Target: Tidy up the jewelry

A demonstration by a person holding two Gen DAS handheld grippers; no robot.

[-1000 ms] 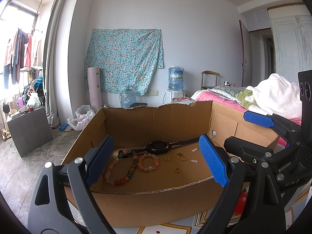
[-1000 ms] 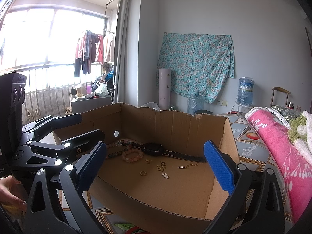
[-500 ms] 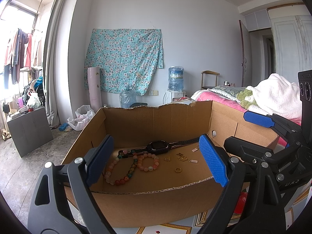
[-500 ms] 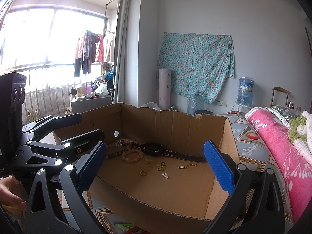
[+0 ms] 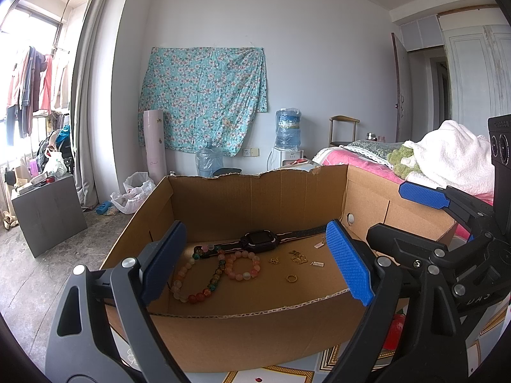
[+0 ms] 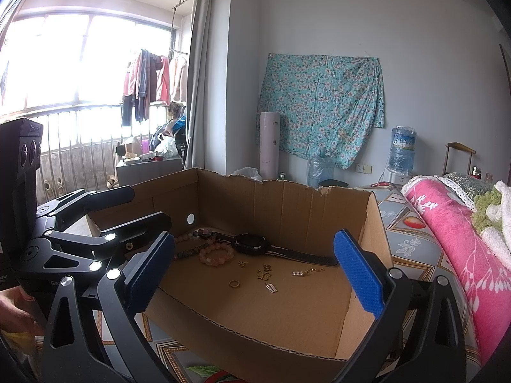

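A shallow cardboard box (image 5: 255, 328) (image 6: 370, 220) holds jewelry on its floor. A black watch (image 5: 259, 241) (image 6: 252, 243) lies across the back. A pink bead bracelet (image 5: 241, 265) (image 6: 216, 254) and a longer multicoloured bead strand (image 5: 195, 287) lie left of it. A gold ring (image 5: 291, 278) (image 6: 234, 283) and small gold charms (image 5: 297, 256) (image 6: 263, 273) lie to the right. My left gripper (image 5: 255, 268) is open and empty at the box's near edge. My right gripper (image 6: 252, 281) is open and empty beside it; it shows at right in the left wrist view (image 5: 424, 194).
The box rests on a patterned bed cover (image 6: 412, 233). A pink quilt (image 6: 453, 242) and a white blanket (image 5: 453, 156) lie to the right. A grey cabinet (image 5: 48, 210), water bottles (image 5: 209, 161) and a plastic bag (image 5: 134, 191) stand on the floor behind.
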